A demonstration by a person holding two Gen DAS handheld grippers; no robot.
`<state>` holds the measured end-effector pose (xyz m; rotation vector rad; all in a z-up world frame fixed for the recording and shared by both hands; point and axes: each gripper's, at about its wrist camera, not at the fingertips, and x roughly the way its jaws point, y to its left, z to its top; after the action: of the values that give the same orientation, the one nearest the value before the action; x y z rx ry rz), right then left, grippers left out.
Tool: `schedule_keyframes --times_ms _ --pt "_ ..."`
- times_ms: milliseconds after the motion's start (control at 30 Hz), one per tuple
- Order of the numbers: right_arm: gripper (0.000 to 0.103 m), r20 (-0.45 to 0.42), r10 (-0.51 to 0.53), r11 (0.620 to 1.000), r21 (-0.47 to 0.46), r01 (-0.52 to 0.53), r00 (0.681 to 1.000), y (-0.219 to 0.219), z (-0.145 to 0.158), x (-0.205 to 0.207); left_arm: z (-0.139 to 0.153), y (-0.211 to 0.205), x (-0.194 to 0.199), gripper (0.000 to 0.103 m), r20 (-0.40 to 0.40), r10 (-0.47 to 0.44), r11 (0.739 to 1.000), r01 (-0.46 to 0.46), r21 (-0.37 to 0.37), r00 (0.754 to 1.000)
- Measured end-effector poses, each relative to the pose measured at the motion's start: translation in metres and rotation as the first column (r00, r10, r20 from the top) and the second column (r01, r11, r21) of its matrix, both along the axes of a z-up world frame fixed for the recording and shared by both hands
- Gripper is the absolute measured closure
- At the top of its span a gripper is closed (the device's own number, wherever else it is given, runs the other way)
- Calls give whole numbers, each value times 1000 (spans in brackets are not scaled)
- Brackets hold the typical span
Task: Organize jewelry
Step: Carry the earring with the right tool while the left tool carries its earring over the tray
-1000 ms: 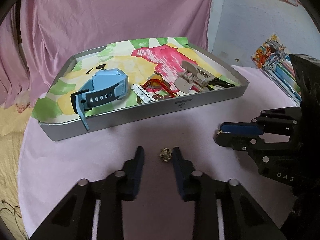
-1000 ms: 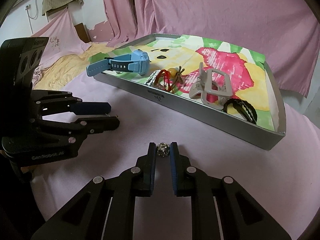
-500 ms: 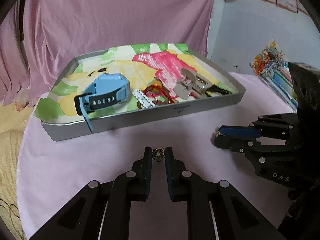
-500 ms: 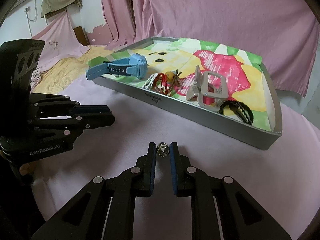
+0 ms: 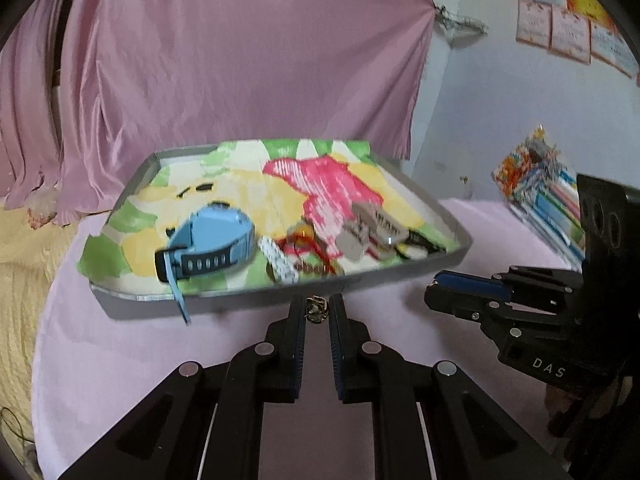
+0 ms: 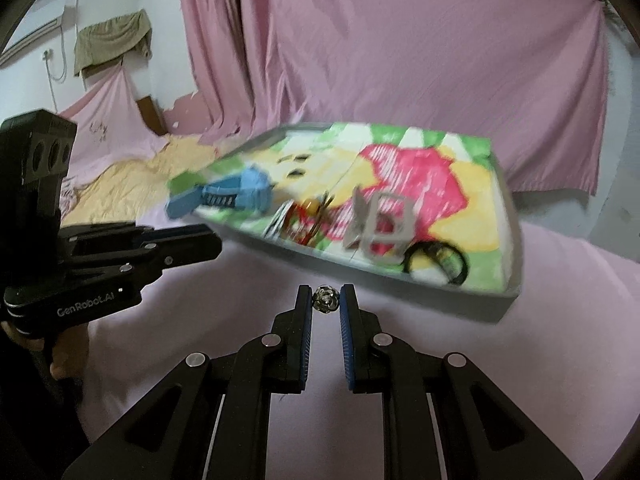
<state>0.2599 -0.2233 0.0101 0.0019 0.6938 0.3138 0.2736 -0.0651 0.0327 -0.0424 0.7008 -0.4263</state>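
Observation:
My left gripper [image 5: 317, 311] is shut on a small gold-toned metal bead [image 5: 316, 310], held just in front of the grey tray's near rim [image 5: 240, 294]. My right gripper [image 6: 326, 300] is shut on a small silver openwork bead [image 6: 326, 299], above the pink cloth short of the tray [image 6: 516, 216]. The tray has a bright paper lining and holds a blue watch [image 5: 216, 244], a beige claw clip [image 5: 372, 228], a red bracelet [image 5: 308, 248] and a black hair tie [image 6: 438, 262]. Each gripper shows in the other's view: the right [image 5: 434, 294], the left [image 6: 218, 246].
A pink cloth [image 5: 120, 360] covers the table, and a pink curtain hangs behind the tray. A stack of colourful packets [image 5: 540, 184] lies at the far right. A yellow blanket [image 6: 132, 176] lies left of the table. A person's hand [image 6: 68, 356] holds the left gripper.
My left gripper closed on the gold-toned bead that lay on the cloth. Both grippers have since risen with their beads and moved nearer the tray; the views are blurred by motion.

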Motion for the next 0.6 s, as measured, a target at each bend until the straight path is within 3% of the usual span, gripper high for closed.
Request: schedule_keyframes --times_ms 300,600 --pt "91 60 -132 991 -8 133 989 -20 11 20 5 -6 32 92 6 95 994 -95 -53 995" --pt "91 -22 -202 979 -39 201 979 -28 -8 46 -9 -14 57 92 -63 158 987 -160 -23 985"
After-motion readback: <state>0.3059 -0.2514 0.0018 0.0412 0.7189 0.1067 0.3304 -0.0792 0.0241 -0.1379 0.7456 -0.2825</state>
